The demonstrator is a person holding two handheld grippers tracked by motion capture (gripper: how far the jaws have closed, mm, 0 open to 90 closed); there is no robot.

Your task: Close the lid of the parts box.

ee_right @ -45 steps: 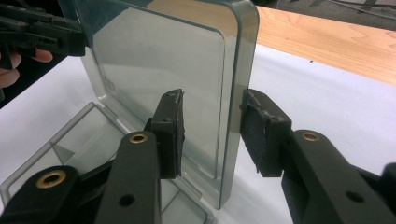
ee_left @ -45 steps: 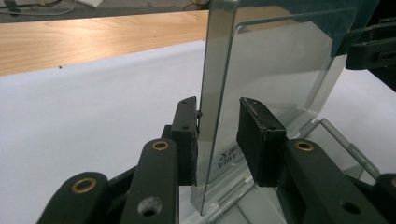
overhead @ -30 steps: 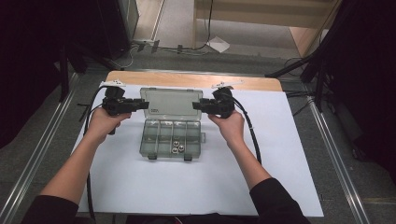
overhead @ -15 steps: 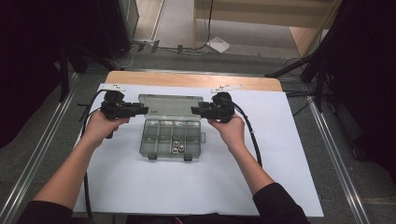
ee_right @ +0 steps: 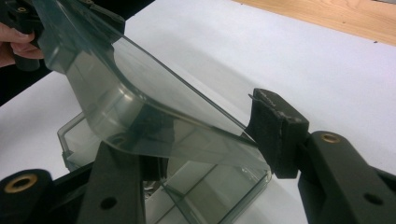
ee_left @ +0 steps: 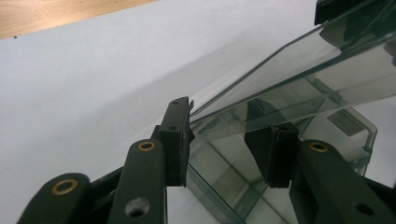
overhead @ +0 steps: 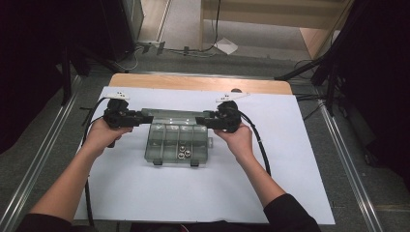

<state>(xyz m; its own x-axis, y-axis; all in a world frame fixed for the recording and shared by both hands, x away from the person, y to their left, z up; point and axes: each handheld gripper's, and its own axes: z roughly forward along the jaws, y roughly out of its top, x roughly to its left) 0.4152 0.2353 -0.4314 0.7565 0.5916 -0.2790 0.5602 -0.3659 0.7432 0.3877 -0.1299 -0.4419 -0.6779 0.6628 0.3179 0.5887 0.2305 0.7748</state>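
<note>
A clear plastic compartment box point(overhead: 176, 145) lies on the white sheet point(overhead: 145, 203), with small metal pieces point(overhead: 183, 152) in its front cells. Its lid point(overhead: 174, 116) is raised and tilted. My left gripper point(overhead: 147, 117) is at the lid's left end and my right gripper point(overhead: 200, 119) at its right end. In the left gripper view the lid point(ee_left: 317, 60) runs between the pads of the left gripper point(ee_left: 229, 140), which have just been opening and stand apart. In the right gripper view the lid point(ee_right: 140, 93) lies between the spread jaws of the right gripper point(ee_right: 205, 135), also just opening, and its corner meets one pad point(ee_right: 273, 128).
The sheet covers most of a wooden table point(overhead: 193, 82), whose far edge is bare. Metal rails run along the floor on both sides. Black cables trail from both grippers over the sheet.
The lid looks narrower from above than a second ago, having swung toward the person. Both hands have shifted slightly nearer along with it.
</note>
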